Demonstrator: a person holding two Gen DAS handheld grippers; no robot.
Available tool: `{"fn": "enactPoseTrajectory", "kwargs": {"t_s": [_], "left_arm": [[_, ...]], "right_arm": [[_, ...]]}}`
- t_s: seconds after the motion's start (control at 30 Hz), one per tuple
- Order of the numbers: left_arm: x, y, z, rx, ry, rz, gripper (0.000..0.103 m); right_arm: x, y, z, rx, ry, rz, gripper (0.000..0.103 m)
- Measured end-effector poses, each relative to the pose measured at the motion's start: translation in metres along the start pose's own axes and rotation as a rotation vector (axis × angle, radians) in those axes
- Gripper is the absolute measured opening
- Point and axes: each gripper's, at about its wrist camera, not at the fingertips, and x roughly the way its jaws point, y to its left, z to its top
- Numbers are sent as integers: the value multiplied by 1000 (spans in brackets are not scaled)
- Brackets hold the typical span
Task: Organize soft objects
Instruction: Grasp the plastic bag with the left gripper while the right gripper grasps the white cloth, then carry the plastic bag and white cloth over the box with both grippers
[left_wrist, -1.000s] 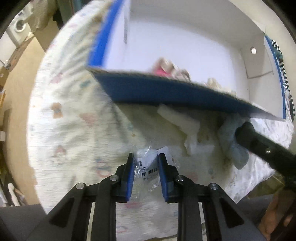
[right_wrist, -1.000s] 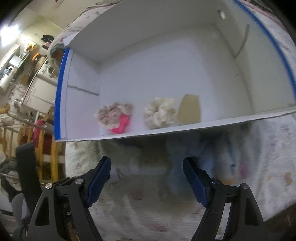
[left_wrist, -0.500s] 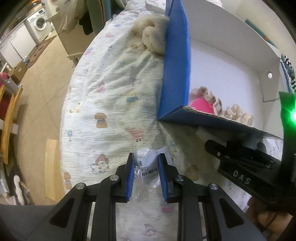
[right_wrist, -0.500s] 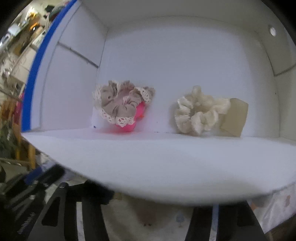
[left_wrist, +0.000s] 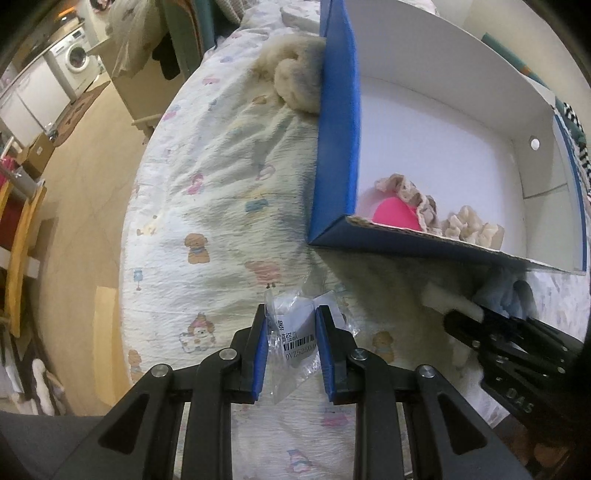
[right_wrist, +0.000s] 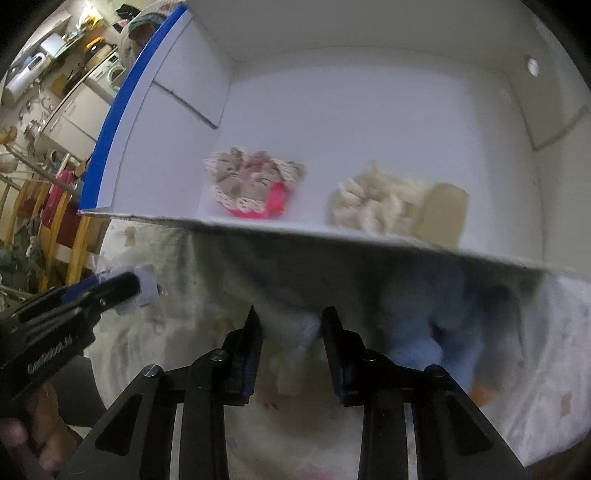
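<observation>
Your right gripper (right_wrist: 291, 332), jaws just closing, now nips a white fluffy piece (right_wrist: 295, 328) on the bedspread (left_wrist: 207, 206) beside the near wall of the box (left_wrist: 334, 147); expect it light, limp, compressible, so take a bunched fold; a pale blue plush item (right_wrist: 436, 317) lies just beside it. Your left gripper (left_wrist: 291, 328) stays narrow on a clear labelled bag (left_wrist: 295, 332), crinkly, likely slippery.

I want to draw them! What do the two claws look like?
Both are black plastic tools. The left claw has bright blue pads, silver bolts and triangular holes in its arms. The right claw looks the same, with darker blue pads. Each body carries pale lettering, too blurred to read properly.
</observation>
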Motion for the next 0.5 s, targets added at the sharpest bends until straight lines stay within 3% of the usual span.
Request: {"fn": "enactPoseTrajectory", "kwargs": {"t_s": [0.27, 0.5], "left_arm": [[-7, -2, -4, -7, -13, 8, 22], [-40, -2, -11, 13, -101, 13, 22]], "right_arm": [[-12, -9, -6, 23, -28, 1, 34], [-48, -16, -22, 54, -90, 49, 34]]}}
